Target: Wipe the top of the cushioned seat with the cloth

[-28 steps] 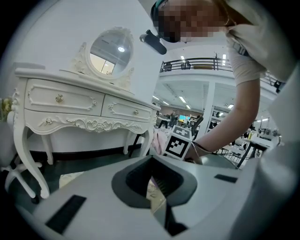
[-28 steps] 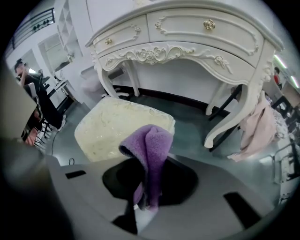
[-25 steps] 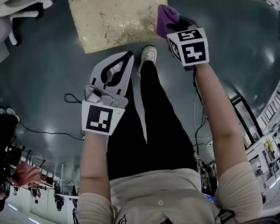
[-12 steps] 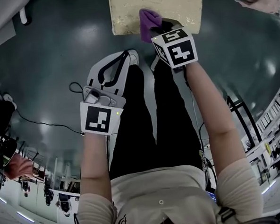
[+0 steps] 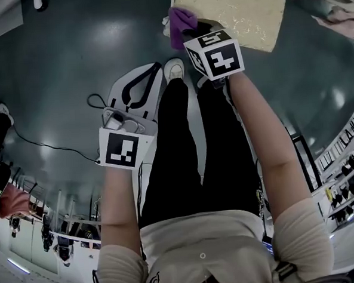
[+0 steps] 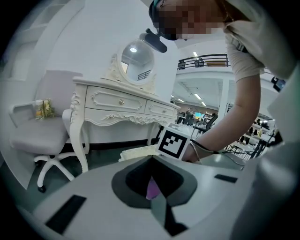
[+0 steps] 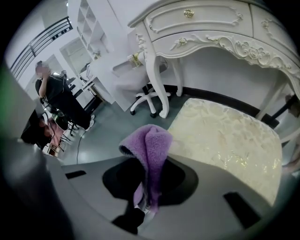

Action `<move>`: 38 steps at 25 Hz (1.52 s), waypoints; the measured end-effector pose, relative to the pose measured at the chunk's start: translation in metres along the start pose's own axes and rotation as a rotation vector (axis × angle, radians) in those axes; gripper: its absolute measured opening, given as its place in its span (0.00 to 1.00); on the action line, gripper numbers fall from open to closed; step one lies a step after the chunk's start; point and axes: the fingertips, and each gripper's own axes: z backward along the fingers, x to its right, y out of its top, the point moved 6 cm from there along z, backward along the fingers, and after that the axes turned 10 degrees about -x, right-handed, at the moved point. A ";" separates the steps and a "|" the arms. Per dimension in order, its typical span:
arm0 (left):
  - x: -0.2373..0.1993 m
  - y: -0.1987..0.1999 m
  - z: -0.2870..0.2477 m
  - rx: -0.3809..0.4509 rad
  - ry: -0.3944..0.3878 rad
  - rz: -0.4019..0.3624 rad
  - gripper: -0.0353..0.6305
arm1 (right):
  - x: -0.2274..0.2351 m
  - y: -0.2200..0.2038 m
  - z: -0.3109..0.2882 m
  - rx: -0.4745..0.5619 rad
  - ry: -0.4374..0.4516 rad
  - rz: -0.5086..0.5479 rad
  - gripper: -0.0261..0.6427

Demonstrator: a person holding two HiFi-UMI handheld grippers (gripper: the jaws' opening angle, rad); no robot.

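Purple cloth at the seat's near left corner.
My right gripper [image 7: 146, 199] has its jaws clamped on the fluffy purple cloth [image 7: 151, 143], which sits at the near left corner of the cream floral cushioned seat [image 7: 225, 140]. I cannot confirm contact. My left gripper [image 5: 152, 73] hangs nearer me over the grey floor [image 5: 69, 49], jaws pressed together on nothing.

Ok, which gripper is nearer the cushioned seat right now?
Right. The right gripper, shut on the purple cloth, is at the cushioned seat's left edge. The left gripper hangs well short of it, shut and empty, beside the person's leg.
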 end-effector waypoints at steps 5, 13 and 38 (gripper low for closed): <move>-0.005 -0.004 -0.001 -0.011 0.000 0.005 0.07 | 0.001 0.002 -0.008 -0.006 0.007 0.022 0.16; 0.007 0.010 -0.023 0.013 -0.025 0.018 0.07 | 0.018 -0.006 0.001 -0.006 0.029 -0.005 0.16; 0.098 0.038 -0.107 -0.026 -0.075 -0.023 0.07 | 0.142 -0.097 0.056 -0.033 -0.071 -0.145 0.17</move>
